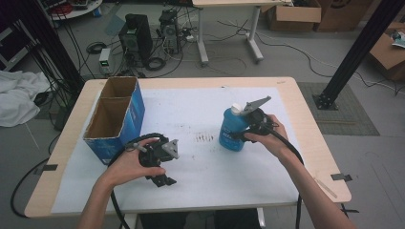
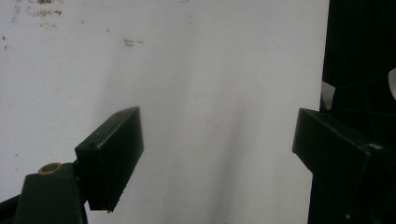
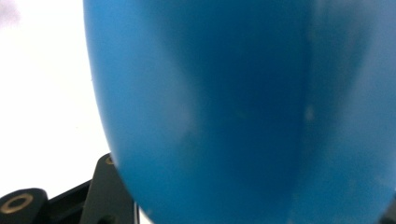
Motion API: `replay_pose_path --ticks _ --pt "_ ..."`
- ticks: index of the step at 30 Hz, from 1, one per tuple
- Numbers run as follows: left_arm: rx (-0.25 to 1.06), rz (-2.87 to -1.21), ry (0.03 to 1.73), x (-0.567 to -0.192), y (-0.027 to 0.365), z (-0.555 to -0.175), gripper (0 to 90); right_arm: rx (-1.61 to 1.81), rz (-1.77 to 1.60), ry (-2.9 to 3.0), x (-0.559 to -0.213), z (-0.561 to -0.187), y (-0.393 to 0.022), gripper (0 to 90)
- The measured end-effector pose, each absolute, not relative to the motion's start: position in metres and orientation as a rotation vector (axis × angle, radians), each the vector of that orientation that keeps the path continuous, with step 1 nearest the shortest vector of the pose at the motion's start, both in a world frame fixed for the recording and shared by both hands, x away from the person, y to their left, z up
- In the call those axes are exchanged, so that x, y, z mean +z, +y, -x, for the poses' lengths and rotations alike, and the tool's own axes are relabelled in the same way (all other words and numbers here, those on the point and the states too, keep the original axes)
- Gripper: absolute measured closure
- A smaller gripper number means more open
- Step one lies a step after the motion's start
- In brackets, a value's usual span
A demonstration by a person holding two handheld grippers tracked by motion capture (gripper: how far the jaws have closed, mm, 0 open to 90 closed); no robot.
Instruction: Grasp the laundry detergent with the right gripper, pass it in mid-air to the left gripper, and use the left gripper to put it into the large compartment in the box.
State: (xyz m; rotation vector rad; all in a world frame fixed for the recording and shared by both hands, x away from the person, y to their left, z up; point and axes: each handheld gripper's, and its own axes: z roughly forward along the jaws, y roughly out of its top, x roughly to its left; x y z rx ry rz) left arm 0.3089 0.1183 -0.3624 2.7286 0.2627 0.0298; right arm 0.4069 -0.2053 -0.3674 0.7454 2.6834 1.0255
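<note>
Blue bottle (image 1: 232, 130) is standing upright, clenched between the right gripper's (image 1: 249, 128) jaws; left gripper (image 2: 215, 154) is gaping empty.

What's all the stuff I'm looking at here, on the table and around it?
bottle: one, blue with white cap, upright right of the table's middle, between the right gripper's jaws
box: one, blue outside, brown inside, open top, two compartments, table's left
sheet: one, white, stained, covers the table
table: one, light wood
computer towers: two, dark, on the floor beyond the table
cardboard boxes: several, brown, floor, far right
cloth: one, white, floor, left
left gripper: black, open, over the sheet
right gripper: black, shut on bottle
hands: two, one per gripper
</note>
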Motion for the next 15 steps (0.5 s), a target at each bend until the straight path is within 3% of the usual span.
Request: replay_pose_path --ticks 15 --pt "0.032 -2.724 0.269 -0.3617 0.1191 -0.3087 17.1 1.041 -0.72 2.668 -0.3669 -0.4063 -0.2038 45.7"
